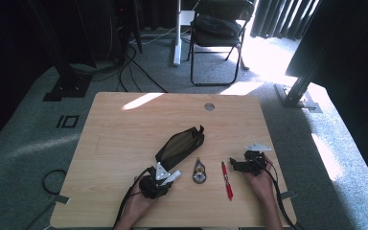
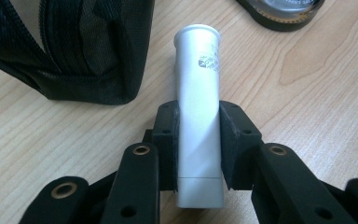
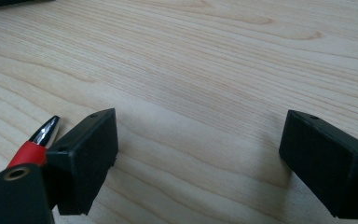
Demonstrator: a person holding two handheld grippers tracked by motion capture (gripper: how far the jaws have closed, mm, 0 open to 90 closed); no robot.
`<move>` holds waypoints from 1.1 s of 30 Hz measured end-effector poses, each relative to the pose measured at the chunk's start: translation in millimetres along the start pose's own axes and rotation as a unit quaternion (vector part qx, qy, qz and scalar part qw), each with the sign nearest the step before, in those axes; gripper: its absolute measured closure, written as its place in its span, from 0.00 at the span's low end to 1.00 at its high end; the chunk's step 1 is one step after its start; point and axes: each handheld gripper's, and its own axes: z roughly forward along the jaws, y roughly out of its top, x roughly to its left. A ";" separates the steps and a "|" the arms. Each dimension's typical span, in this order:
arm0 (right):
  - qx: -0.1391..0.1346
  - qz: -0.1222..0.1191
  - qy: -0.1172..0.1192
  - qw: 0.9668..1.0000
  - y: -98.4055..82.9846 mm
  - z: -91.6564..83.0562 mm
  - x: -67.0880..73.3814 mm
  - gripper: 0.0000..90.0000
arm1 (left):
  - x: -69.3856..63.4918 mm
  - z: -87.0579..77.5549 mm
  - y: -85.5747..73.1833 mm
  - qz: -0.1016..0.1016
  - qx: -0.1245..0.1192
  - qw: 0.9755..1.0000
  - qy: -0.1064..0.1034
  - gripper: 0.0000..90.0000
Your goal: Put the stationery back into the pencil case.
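A: What does the high view show?
B: A wooden table (image 1: 124, 124). The left gripper (image 1: 165, 177) sits near the front edge, clamped on a white tube (image 1: 172, 176), just below a black mesh pouch (image 1: 179, 143). To the right lie a small round compass-like object (image 1: 199, 171) and a red pen (image 1: 227, 180) — then the right gripper (image 1: 242, 165), just beside the pen

A: And the left gripper view?
B: Both black pads press the sides of the white tube (image 2: 198, 116), which lies flat on the wood; the pouch (image 2: 74, 46) is just left of it

A: The right gripper view?
B: Its jaws stand wide apart over bare wood — the red pen (image 3: 32, 144) lies outside one of them
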 end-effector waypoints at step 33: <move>0.000 0.000 0.000 1.000 0.0 0.0 0.0 0.13 | 2.5 -38.5 13.8 0.000 -0.060 0.998 -0.027 0.79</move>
